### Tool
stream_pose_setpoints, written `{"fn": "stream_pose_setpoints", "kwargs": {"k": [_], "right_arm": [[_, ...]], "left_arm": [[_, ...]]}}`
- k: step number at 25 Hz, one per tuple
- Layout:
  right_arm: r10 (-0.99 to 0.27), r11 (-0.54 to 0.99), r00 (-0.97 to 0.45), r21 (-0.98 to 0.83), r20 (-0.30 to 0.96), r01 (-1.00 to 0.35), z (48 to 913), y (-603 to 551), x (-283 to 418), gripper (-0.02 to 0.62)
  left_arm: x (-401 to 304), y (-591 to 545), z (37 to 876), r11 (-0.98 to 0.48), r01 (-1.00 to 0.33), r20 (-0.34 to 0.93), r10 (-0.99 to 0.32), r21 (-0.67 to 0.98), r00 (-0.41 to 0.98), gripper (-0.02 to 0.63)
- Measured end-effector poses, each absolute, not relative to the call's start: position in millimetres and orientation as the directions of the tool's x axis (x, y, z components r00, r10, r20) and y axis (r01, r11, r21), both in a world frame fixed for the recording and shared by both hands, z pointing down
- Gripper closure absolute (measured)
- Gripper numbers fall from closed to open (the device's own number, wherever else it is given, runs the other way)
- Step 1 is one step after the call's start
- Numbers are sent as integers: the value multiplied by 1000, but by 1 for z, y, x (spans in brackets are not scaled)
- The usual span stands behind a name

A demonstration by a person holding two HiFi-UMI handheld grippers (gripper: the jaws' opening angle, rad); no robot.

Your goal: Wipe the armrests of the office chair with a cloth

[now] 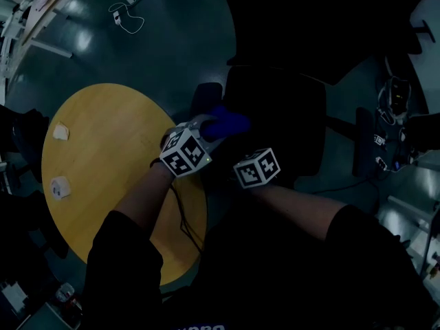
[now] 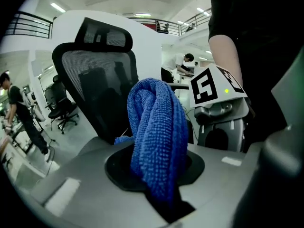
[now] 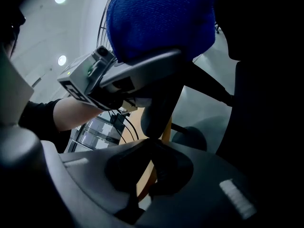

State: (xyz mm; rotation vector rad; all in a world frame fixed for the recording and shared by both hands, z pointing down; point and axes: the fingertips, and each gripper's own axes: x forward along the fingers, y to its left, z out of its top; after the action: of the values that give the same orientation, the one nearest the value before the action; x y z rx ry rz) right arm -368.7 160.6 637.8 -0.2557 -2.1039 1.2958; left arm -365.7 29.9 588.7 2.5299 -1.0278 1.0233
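My left gripper (image 2: 154, 170) is shut on a bunched blue cloth (image 2: 156, 137), which stands up out of its jaws. In the head view the cloth (image 1: 227, 124) hangs over the left side of the black office chair (image 1: 275, 115), just below its dark left armrest (image 1: 206, 96). The chair's mesh backrest (image 2: 95, 84) fills the left gripper view. My right gripper (image 3: 149, 175) sits close beside and below the left one. Its dark jaws stand almost together, holding nothing. The armrest (image 3: 156, 108) rises dark just beyond them, and the cloth (image 3: 161, 18) is above.
A round wooden table (image 1: 103, 157) with two small white items (image 1: 60, 185) stands at the left, touching the chair's side. A second chair and cables (image 1: 385, 136) are at the right. People and more office chairs (image 2: 61, 110) are in the background.
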Motion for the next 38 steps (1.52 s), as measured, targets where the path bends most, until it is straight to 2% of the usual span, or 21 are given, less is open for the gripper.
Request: {"fn": "stream_pose_setpoints", "kwargs": {"k": [25, 30, 35, 38], "right_arm": [[561, 531, -703, -841, 437, -99, 632, 171, -350, 591], [583, 577, -673, -815, 454, -50, 623, 178, -336, 591], [560, 636, -685, -772, 466, -5, 606, 163, -313, 591], [520, 650, -723, -760, 454, -10, 594, 142, -296, 591]], "left_arm": [[-338, 120, 584, -540, -838, 628, -626, 78, 462, 497], [-334, 128, 573, -453, -886, 564, -708, 99, 425, 497], [-348, 124, 534, -284, -956, 444, -848, 79, 289, 497], [-347, 123, 509, -234, -971, 389, -891, 44, 233, 497]]}}
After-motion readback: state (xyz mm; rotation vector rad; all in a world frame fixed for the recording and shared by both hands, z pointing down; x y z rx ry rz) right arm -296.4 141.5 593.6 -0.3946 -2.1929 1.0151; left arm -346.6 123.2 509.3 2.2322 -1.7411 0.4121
